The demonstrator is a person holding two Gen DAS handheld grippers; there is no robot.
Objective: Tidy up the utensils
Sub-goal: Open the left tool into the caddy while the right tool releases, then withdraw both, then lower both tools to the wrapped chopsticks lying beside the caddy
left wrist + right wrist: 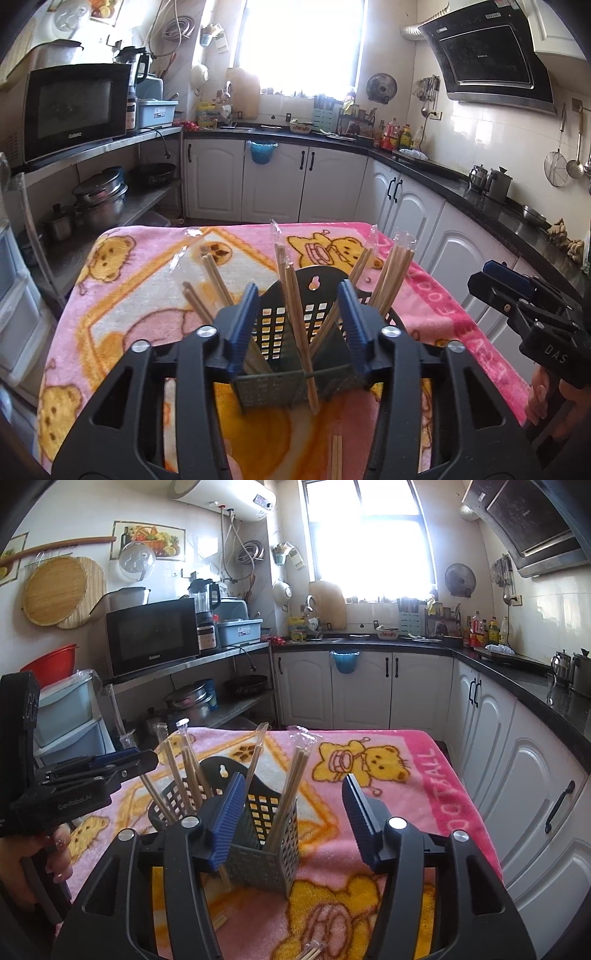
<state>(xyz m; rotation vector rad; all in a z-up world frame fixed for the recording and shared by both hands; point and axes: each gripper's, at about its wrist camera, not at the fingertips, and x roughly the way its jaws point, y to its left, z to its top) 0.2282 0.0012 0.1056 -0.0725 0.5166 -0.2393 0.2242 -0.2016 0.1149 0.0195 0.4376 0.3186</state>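
Left side of the scene: the left gripper [301, 325] has its jaws apart and holds nothing. It sits squarely in front of the dark perforated holder [291, 332], which stands upright on the pink blanket [122, 295]. The holder lies straight ahead of this gripper, between the lines of its two fingers.

Centre: several pairs of wrapped chopsticks [295, 317] stand in the holder, leaning outward left and right, long axes steeply tilted. One loose pair [337, 458] lies flat on the blanket at the near edge, below and between the left fingers, long axis running near-to-far.

Right side: the right gripper [293, 816] also has its jaws apart and empty. In its own view the holder [258, 834] sits ahead and to the left, close against its left finger. More loose chopsticks [308, 952] show at that view's near edge; a further piece [220, 921] lies near the holder's base.

Judgement: the remaining work is the flat pairs. The pair under the left gripper is nearest that hand and lies behind its fingertips, so it calls for a draw-back and downward reach.
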